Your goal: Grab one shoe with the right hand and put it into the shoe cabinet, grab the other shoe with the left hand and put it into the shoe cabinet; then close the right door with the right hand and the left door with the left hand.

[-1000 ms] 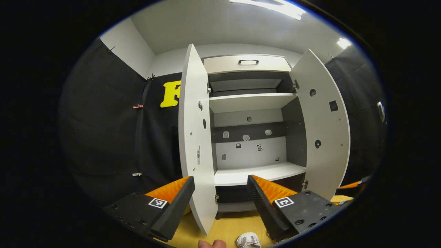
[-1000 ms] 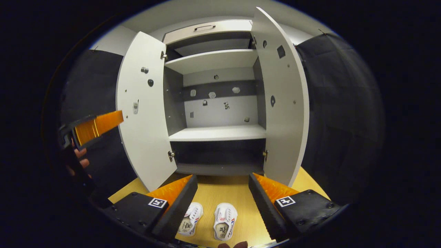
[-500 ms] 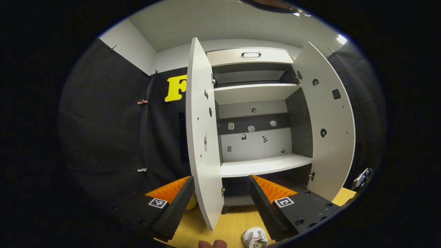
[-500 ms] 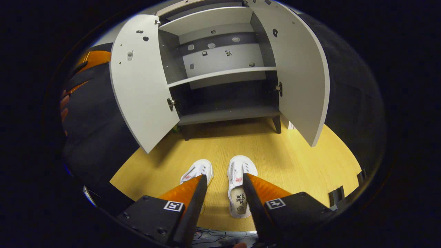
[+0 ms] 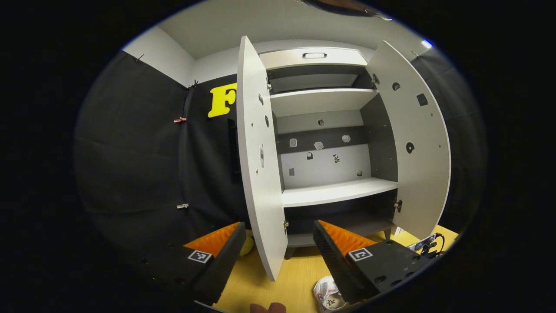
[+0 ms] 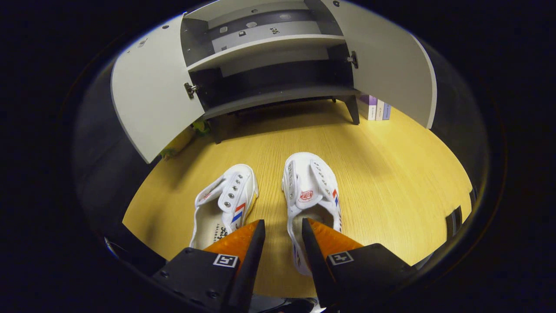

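Two white canvas shoes stand side by side on the wooden floor, a left shoe (image 6: 226, 204) and a right shoe (image 6: 310, 191), toes toward the shoe cabinet (image 6: 265, 45). My right gripper (image 6: 281, 224) hangs just over the right shoe's heel, open with a narrow gap; one fingertip (image 6: 309, 226) overlaps the shoe's opening and the shoe's inner side wall lies between the two. Both cabinet doors stand wide, the left door (image 5: 260, 174) and the right door (image 5: 417, 148), and the shelves (image 5: 334, 191) are bare. My left gripper (image 5: 278, 243) is held open, wide, before the left door. One shoe (image 5: 328, 298) peeks below it.
Small upright boxes (image 6: 375, 106) stand by the cabinet's right leg. A yellow-green object (image 6: 178, 143) lies on the floor under the left door. Cables (image 5: 428, 245) lie at the floor's right edge. Black cloth walls close in both sides.
My right gripper has tipped downward and dropped toward the shoes, and its fingers have drawn closer together. The left gripper has tilted down slightly and stayed open.
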